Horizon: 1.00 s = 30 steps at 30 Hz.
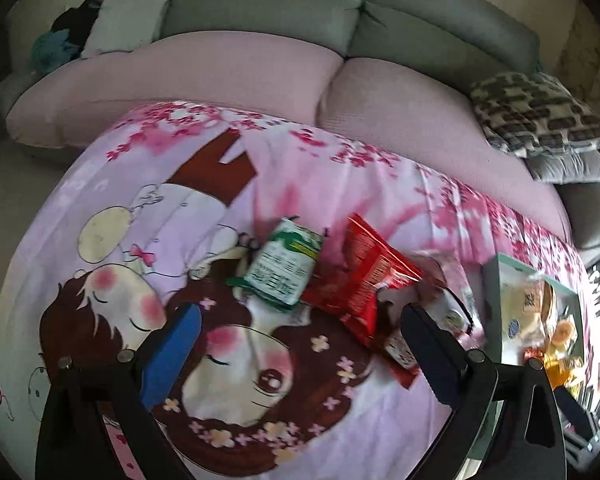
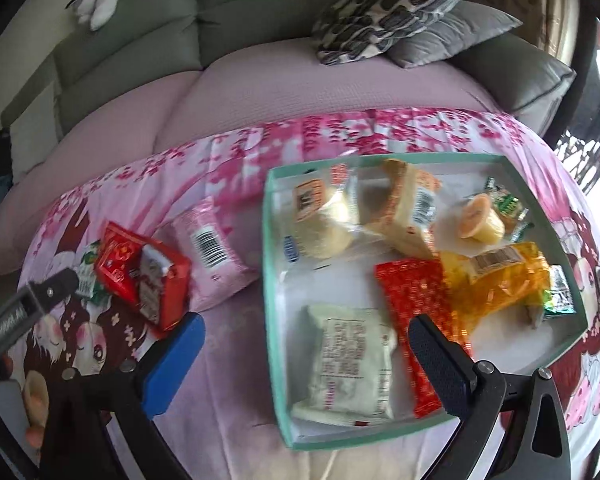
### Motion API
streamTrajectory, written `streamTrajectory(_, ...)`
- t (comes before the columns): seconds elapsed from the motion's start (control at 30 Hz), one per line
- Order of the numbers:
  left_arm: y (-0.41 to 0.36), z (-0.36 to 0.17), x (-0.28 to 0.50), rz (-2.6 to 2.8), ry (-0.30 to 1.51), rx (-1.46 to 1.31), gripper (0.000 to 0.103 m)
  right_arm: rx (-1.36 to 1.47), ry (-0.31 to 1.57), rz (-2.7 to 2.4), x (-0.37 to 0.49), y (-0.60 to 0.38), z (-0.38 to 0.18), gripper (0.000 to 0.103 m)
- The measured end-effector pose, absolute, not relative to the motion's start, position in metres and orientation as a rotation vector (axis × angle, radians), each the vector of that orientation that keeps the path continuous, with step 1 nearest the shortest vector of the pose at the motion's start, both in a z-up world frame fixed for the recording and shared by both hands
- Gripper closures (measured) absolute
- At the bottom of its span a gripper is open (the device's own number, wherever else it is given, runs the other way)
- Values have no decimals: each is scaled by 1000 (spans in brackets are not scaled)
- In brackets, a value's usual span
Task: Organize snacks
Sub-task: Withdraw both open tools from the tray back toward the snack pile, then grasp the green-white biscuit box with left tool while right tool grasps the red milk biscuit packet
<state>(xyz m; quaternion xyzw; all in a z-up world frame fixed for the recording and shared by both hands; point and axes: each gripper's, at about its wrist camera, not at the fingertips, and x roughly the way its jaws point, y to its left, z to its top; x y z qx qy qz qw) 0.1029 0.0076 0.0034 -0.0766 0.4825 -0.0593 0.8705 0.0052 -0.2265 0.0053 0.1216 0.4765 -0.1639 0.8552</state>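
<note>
Snacks lie on a table draped in a pink cartoon cloth (image 1: 112, 208), with a sofa (image 1: 260, 12) behind it. In the left wrist view, the left gripper (image 1: 300, 344) hangs over the cloth with its jaws wide apart and nothing between them. Just ahead of it lies a green-and-white packet (image 1: 278, 268), and touching that packet's right side is a red packet (image 1: 360, 280). To the right of the red one, a pale pink packet (image 1: 452, 280) shows blurred behind the right finger. Farther right stands a shallow mint-green box (image 1: 496, 280), partly cut off at the edge of the view, with more snacks inside.

In the right wrist view, the left gripper's finger (image 2: 40, 296) reaches in from the left edge near the red packet (image 2: 140, 276). The pink packet (image 2: 210, 252) lies beside it, between the red packet and the box (image 2: 270, 264). The right gripper (image 2: 306, 354) hovers over the near left corner of the box, jaws spread wide and empty. Inside the box, a white packet (image 2: 348, 364) lies nearest, a red foil packet (image 2: 416, 320) sits to its right, and a yellow packet (image 2: 496, 276) overlaps that one. Toward the far wall are a clear-wrapped cake (image 2: 324, 216), a tan packet (image 2: 404, 208) and a small jelly cup (image 2: 480, 216). A patterned cushion (image 2: 392, 8) rests on the sofa behind.
</note>
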Motion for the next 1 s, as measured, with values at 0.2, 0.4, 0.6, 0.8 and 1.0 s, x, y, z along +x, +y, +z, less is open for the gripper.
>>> streamTrajectory(0.2, 28, 2, 110, -76, 993, -162, 3, 220, 1019, -298, 14, -202, 1, 2)
streamTrajectory(0.4, 38, -9, 125, -64, 1030, -156, 3, 197, 1027, -276, 24, -186, -1, 2)
streamTrajectory(0.6, 32, -13, 137, -65, 1034, -82, 3, 213, 1025, -269, 37, -180, -3, 3)
streamTrajectory(0.8, 30, -17, 149, -72, 1059, -35, 3, 236, 1032, -273, 50, -174, -10, 4)
streamTrajectory(1.0, 30, -28, 164, -76, 1084, -1, 3, 234, 1049, -271, 61, -166, -18, 4)
